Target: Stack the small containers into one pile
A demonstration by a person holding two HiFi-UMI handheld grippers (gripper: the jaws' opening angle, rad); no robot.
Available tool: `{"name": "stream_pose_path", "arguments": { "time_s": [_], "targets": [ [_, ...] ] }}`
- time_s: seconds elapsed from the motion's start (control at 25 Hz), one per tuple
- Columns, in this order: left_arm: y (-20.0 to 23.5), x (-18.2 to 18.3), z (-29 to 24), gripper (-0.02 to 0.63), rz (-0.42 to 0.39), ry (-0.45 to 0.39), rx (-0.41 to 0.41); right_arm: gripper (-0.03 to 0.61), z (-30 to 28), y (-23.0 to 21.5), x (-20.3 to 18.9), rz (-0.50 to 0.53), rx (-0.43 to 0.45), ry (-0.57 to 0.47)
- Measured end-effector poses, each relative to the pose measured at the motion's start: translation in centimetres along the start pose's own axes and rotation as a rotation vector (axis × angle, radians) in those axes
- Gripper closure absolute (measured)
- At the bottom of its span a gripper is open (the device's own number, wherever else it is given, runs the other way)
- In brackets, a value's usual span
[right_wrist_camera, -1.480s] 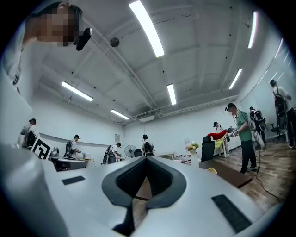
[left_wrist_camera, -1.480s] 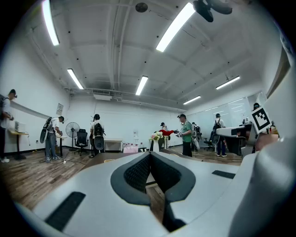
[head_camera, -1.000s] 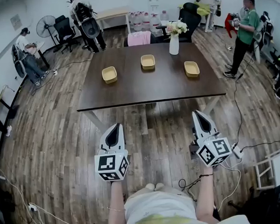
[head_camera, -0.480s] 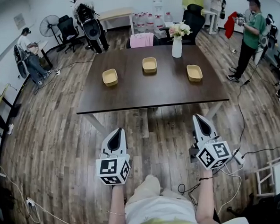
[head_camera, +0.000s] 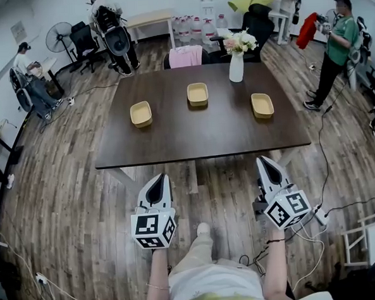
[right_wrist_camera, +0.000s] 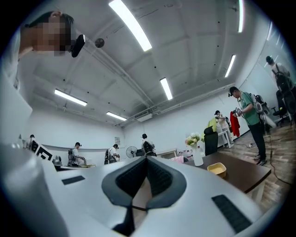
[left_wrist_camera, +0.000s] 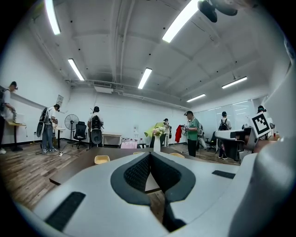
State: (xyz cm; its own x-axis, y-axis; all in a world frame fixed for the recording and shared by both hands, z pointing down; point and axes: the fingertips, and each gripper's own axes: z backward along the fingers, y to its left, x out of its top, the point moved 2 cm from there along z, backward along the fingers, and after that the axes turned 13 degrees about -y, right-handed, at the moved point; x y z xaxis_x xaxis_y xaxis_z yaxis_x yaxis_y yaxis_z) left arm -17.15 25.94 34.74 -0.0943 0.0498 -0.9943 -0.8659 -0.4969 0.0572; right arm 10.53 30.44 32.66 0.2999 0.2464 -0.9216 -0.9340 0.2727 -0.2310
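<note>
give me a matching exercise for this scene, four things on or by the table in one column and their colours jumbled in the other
Things:
1. vase
2. middle container
3. table
4. cloth on the chair

Colours:
a. pink
b. yellow
c. white
d. dark brown

Right pairs: 1-c, 2-b, 3-d, 4-a
</note>
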Motion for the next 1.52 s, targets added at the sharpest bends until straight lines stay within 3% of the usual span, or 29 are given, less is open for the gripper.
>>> {"name": "stream_pose_path", "arguments": {
  "time_s": [0.44,0.6,1.04,1.52],
  "targets": [
    [2.1,-0.6,-11.9,0.589,0.029,-0.004,-0.105,0.557,-7.7,-5.0,-1.1,-0.027,-0.094,-0.035],
    [2.2,-0.8,-14.8,0.589,0.041,-0.012,-0.138,0.557,-8.9,-6.6,-1.2,0.017,-0.121,-0.033],
    [-1.3,-3.1,-20.7,0.589,0.060,0.026,-0.258,0.557,-9.0,-11.8,-2.6,0.028,-0.270,-0.004],
    [-6.4,-6.5,-31.3,0.589,0.080,0.070,-0.274,0.557,-13.0,-24.1,-4.2,0.017,-0.338,0.060]
  ]
}}
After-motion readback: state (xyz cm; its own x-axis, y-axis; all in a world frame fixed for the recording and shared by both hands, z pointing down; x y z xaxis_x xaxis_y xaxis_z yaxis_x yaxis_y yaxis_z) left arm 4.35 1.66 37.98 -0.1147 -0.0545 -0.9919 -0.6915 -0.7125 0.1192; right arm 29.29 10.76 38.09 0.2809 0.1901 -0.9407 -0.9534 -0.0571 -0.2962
